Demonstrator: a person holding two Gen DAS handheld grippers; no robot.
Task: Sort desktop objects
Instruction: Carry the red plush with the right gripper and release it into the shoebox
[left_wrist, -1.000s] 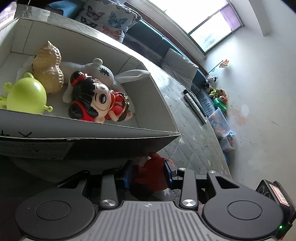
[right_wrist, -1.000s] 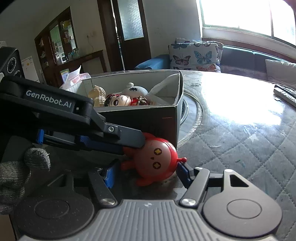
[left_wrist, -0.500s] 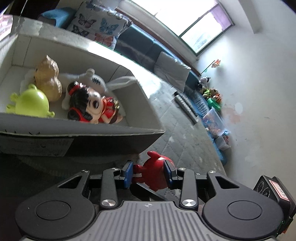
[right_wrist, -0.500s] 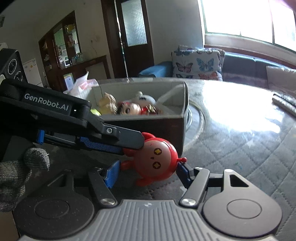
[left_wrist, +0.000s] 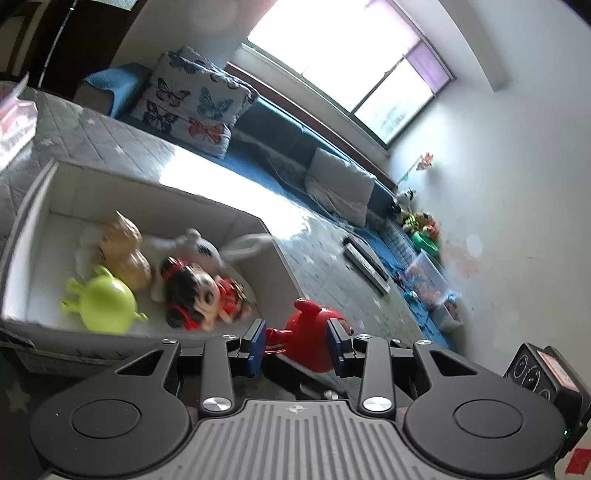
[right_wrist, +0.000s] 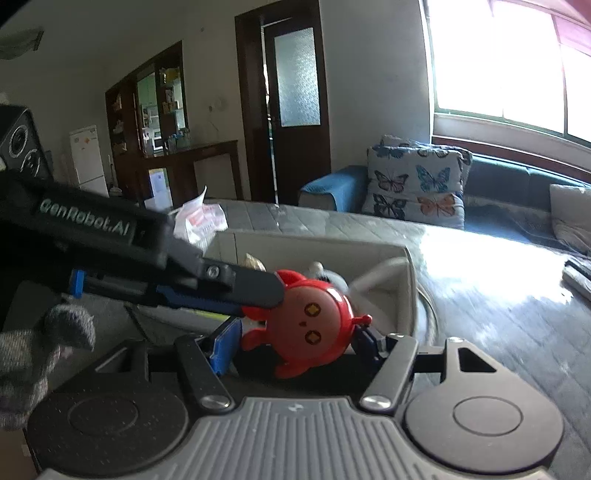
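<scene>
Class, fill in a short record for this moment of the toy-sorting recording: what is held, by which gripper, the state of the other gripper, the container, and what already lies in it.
held item: red round toy
holder: left gripper, shut on the toy
other gripper: right gripper, fingers open on either side of the toy
container: open white box on the quilted table
box contents: green toy, tan figure, black-haired doll in red, white plush
toy position: beside the box's near corner, not inside it

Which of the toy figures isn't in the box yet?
The red round-bodied figure, gripped by the left claw beside the box. The green, tan, white and black-haired figures already lie inside.
</scene>
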